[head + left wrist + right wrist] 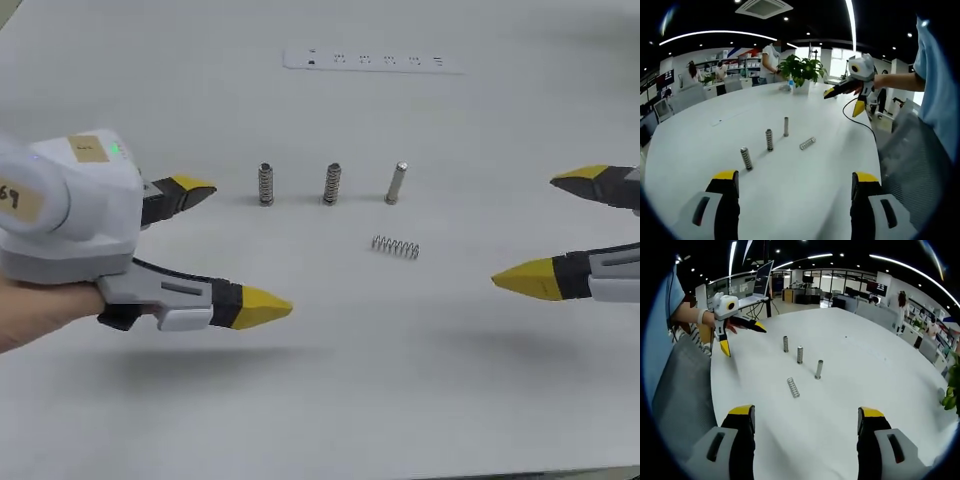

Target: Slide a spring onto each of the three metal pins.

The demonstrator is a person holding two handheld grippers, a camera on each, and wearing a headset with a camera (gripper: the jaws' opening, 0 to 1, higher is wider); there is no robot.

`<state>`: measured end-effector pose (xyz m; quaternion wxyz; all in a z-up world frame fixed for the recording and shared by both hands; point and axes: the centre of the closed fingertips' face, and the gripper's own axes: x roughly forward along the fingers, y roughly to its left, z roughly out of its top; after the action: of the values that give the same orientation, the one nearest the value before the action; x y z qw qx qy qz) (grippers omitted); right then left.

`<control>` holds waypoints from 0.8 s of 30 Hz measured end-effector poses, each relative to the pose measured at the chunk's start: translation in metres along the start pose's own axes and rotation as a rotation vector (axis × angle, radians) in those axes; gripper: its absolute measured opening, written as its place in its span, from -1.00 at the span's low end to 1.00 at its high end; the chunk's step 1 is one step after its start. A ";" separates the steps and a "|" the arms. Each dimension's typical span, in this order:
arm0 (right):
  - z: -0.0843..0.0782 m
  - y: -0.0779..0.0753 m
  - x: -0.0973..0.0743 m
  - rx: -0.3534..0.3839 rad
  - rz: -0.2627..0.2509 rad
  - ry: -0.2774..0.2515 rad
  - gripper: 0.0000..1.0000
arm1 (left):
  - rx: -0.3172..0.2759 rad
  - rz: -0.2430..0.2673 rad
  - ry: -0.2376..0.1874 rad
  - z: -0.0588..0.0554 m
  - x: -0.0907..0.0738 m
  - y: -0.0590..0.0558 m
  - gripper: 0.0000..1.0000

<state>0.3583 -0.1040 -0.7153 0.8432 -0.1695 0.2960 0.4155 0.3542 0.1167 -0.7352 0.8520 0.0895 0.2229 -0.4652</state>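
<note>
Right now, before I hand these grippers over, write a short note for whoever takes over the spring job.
The left gripper is open and empty, held over the white table to the left of the pins.
The right gripper is open and empty, off to the right.
Three upright silver metal pins stand in a row. The left pin and middle pin carry their springs; the right pin is bare.
The loose coiled wire spring lies flat just in front of the right pin.
Done: two of three. Left: fit the loose spring onto the bare pin.
</note>
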 end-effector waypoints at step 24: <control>-0.010 0.000 -0.008 0.045 -0.025 -0.009 0.63 | 0.078 -0.135 0.042 0.009 0.047 -0.010 0.64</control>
<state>0.3511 -0.1146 -0.7176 0.8532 -0.1521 0.2995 0.3990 0.3704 0.0723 -0.7484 0.8095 0.1174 0.2281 -0.5281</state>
